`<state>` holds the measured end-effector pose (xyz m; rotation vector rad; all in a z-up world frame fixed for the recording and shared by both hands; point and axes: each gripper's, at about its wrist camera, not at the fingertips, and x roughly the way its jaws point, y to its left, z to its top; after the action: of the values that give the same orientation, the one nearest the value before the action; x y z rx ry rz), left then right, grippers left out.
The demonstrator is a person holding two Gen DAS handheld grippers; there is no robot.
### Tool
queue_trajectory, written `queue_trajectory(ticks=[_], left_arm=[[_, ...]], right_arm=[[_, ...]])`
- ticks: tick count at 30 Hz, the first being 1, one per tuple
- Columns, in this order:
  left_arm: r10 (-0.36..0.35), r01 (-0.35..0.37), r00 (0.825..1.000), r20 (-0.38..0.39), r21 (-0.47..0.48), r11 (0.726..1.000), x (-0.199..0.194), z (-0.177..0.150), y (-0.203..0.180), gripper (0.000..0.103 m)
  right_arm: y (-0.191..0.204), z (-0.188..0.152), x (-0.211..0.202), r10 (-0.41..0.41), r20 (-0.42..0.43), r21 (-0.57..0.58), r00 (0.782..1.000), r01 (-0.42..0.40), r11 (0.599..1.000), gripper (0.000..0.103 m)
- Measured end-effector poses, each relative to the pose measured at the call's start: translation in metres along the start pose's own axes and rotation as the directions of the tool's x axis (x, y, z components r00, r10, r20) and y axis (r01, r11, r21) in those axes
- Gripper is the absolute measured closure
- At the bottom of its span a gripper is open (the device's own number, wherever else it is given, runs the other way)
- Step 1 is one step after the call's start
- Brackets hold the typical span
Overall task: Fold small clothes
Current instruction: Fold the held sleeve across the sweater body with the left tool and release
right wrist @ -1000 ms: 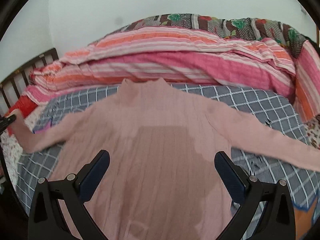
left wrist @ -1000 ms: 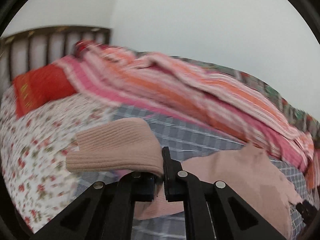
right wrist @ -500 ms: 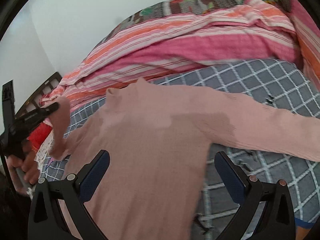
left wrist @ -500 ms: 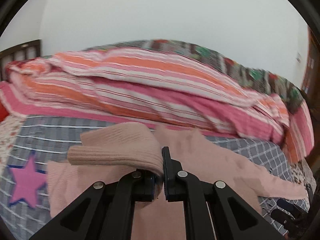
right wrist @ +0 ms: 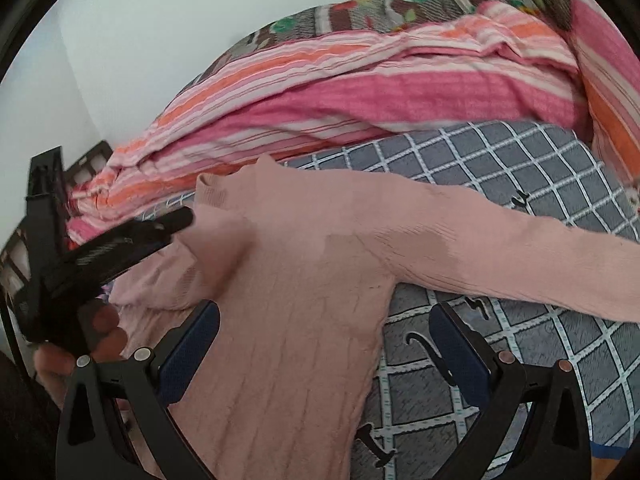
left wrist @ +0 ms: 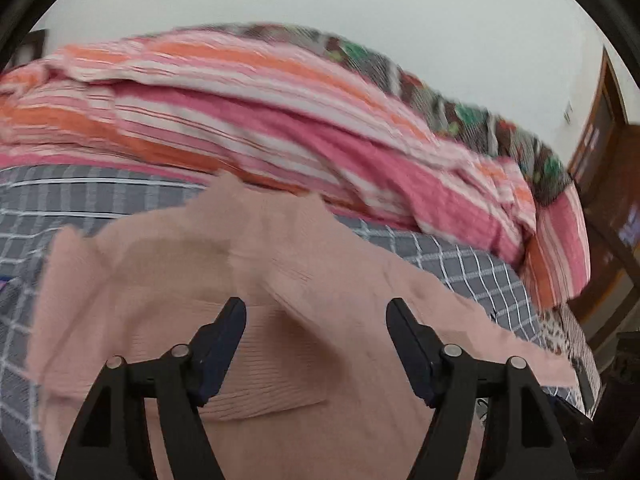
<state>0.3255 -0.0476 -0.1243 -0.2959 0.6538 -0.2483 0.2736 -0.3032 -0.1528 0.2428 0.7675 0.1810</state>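
Bedding against a white wall.
Pink-orange striped quilt (left wrist: pixel 280 120) heaped behind grey checked sheet (right wrist: pixel 500 160); floral blanket (right wrist: pixel 360 12) topmost; wooden door (left wrist: pixel 600 128) at right.

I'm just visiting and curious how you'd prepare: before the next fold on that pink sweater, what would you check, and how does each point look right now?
1. Left gripper open and free of cloth: ok, jaws apart with nothing between them.
2. Left sleeve laid over the sweater body: ok, though motion blur hides how neatly.
3. Right gripper open: ok, jaws wide.
4. Right sleeve folded in: not ok, it lies stretched out across the checked sheet.
5. Sweater body flat: cannot tell, the hem is out of view.
6. Striped blanket apart from the sweater: cannot tell at the collar.
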Motion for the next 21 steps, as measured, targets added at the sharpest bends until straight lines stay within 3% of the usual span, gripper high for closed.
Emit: queue_trajectory(ticks=[3, 6, 8, 9, 12, 17, 19, 21], left_arm=[[0.108, -0.107, 0.994, 0.022, -0.033, 0.994, -0.024, -0.01, 0.031, 0.032], [0.232, -0.229, 0.972, 0.034, -0.075, 0.97, -0.047, -0.026, 0.067, 0.032], [0.272, -0.267, 0.961, 0.05, -0.091, 0.959, -0.061, -0.035, 0.09, 0.032], [0.289, -0.283, 0.956, 0.053, -0.099, 0.954, -0.066, -0.039, 0.1, 0.032], [0.29, -0.282, 0.956, 0.045, -0.138, 0.949, -0.07, -0.038, 0.125, 0.032], [0.265, -0.257, 0.964, 0.02, -0.182, 0.949, -0.066, -0.041, 0.145, 0.032], [0.262, -0.249, 0.964, 0.035, -0.216, 0.944, -0.069, -0.043, 0.152, 0.032], [0.242, -0.233, 0.97, 0.015, -0.221, 0.947, -0.065, -0.04, 0.159, 0.032]], right_arm=[[0.013, -0.002, 0.005, 0.017, -0.003, -0.024, 1.0, -0.017, 1.0, 0.01], [0.03, -0.004, 0.011, 0.029, -0.032, -0.087, 0.999, -0.031, 0.996, 0.028], [0.044, -0.004, 0.015, 0.038, -0.042, -0.125, 0.998, -0.043, 0.991, 0.041], [0.051, -0.003, 0.019, 0.045, -0.05, -0.136, 0.998, -0.052, 0.989, 0.042], [0.07, 0.001, 0.035, 0.066, -0.07, -0.148, 0.995, -0.076, 0.986, 0.043], [0.108, 0.009, 0.085, 0.011, -0.151, -0.2, 0.989, -0.042, 0.979, 0.043], [0.121, 0.013, 0.105, -0.039, -0.17, -0.234, 0.985, -0.001, 0.972, 0.048], [0.128, 0.017, 0.122, -0.12, -0.195, -0.254, 0.974, 0.068, 0.965, 0.062]])
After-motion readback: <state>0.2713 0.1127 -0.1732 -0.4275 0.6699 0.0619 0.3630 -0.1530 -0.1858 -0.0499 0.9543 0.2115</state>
